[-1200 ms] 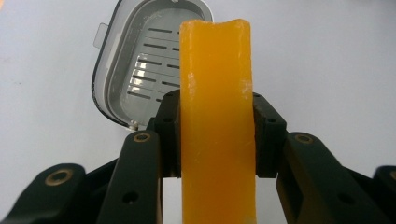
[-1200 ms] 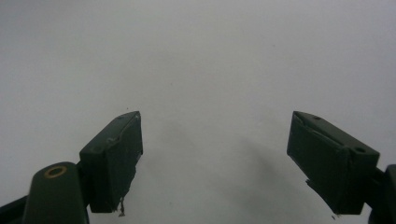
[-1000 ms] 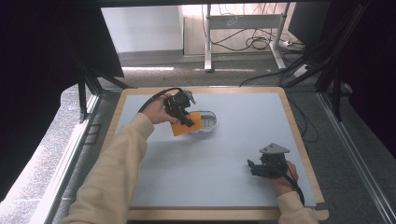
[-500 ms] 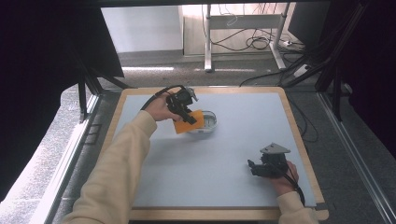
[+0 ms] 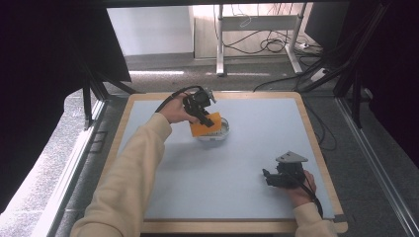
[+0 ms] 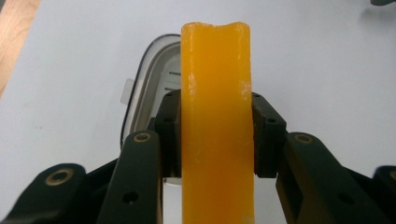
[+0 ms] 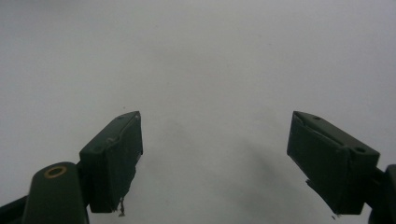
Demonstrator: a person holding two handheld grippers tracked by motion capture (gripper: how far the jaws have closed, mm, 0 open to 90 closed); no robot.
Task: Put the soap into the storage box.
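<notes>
Fingers point(image 6: 264, 135) of the left gripper point(image 6: 215, 140) squeeze an orange sponge point(image 6: 217, 130) from both sides, one black pad on each side. Seen from that gripper, the sponge stands up tall between the pads, and its top edge has a small dip. It is bright orange and looks a bit rough.

One sponge, one clear tub point(image 5: 217, 132), two grippers and one counter point(image 5: 257, 148) can be counted.

From high up, the left gripper point(image 5: 200, 106) holds the sponge point(image 5: 206, 125) tilted, right over the tub. I cannot tell if the sponge touches the tub. The tub is see-through with round corners and a small tab point(image 6: 126, 90) on its side. It sits on the far left part of the counter, a little way in from the far edge.

Fingers point(image 7: 114, 158) of the right gripper point(image 7: 229, 163) are spread wide apart and hold nothing. Between them is just the plain pale counter point(image 7: 210, 60). From high up, the right gripper point(image 5: 284, 174) sits low over the near right part of the counter, well apart from the tub, with a grey three-cornered plate on top.

The counter has a pale blue top with a wooden rim point(image 5: 316, 143) all around. Lots of bare room lies in the middle, between the two grippers, and on the far right side too. The right hand point(image 5: 299, 190) is near the wooden rim at the front.
</notes>
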